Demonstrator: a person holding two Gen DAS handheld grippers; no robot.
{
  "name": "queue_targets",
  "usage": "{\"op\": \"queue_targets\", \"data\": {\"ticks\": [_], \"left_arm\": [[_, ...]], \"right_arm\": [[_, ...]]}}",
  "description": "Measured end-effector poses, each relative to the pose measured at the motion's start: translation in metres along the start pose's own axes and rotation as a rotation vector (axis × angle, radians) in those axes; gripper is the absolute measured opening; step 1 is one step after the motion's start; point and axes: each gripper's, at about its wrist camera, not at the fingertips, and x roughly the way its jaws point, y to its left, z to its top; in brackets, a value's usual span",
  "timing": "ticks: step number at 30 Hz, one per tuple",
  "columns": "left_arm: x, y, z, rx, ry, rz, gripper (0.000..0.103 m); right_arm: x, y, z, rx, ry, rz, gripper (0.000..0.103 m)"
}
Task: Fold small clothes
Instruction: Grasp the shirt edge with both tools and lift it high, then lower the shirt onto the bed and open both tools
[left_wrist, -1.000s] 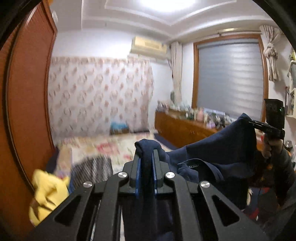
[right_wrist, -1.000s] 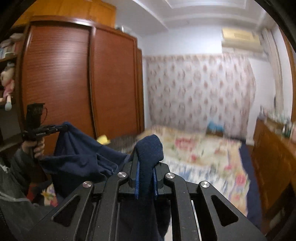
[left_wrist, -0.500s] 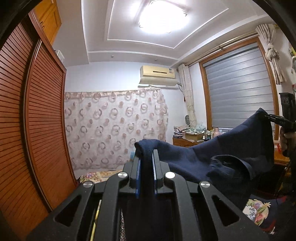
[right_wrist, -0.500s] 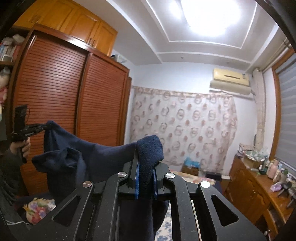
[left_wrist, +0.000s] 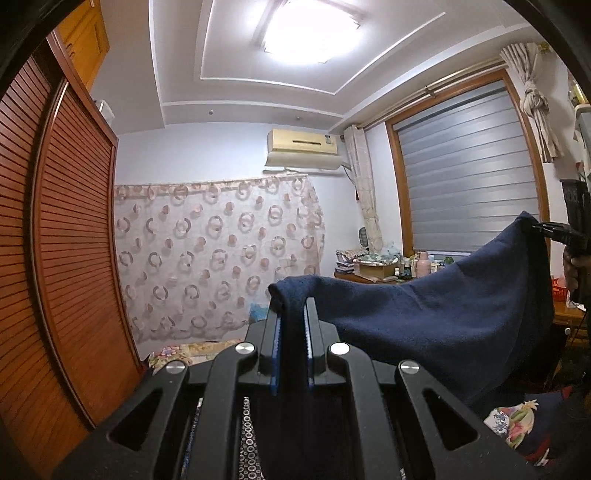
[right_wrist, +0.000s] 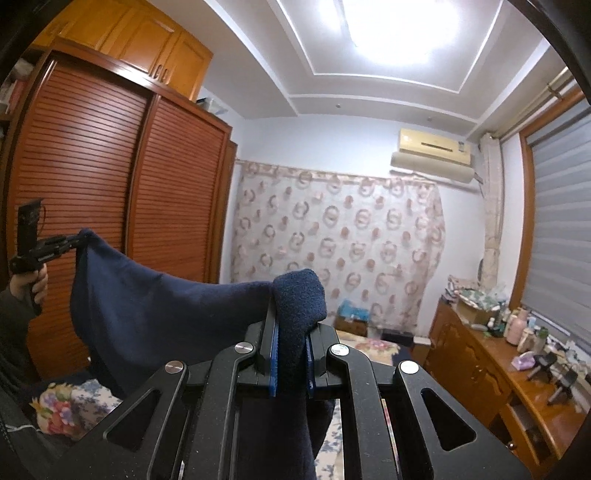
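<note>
the navy garment (left_wrist: 424, 317) hangs in the air, stretched sideways between the left gripper (left_wrist: 291, 321) and the right gripper (right_wrist: 291, 328), each clamped on an upper corner (long axis runs gripper to gripper); neither hand sits nearer.

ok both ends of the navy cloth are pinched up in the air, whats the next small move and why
Probably draw the two grippers a little apart. The navy cloth sags between the left gripper and the right gripper; taut, it should hang flat, ready for laying down on the bed and folding.
</note>
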Motion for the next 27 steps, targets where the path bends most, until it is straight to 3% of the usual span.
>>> {"op": "queue_targets", "data": {"ticks": [7, 12, 19, 22, 27], "left_arm": [[0.05, -0.001, -0.03, 0.006, 0.066, 0.016, 0.008], [0.148, 0.004, -0.093, -0.008, 0.166, 0.034, 0.008], [0.288, -0.004, -0.181, 0.0, 0.386, 0.055, 0.008], [0.326, -0.01, -0.2, 0.005, 0.46, 0.068, 0.008], [0.358, -0.017, -0.21, 0.002, 0.521, 0.081, 0.008]], "right_arm": [[0.039, -0.018, -0.036, -0.011, 0.111, -0.032, 0.008], [0.12, -0.043, -0.109, -0.016, 0.257, -0.042, 0.008], [0.254, -0.088, -0.222, 0.015, 0.466, -0.068, 0.008], [0.302, -0.1, -0.26, -0.007, 0.544, -0.088, 0.008], [0.341, -0.12, -0.29, 0.024, 0.606, -0.098, 0.008]]}}
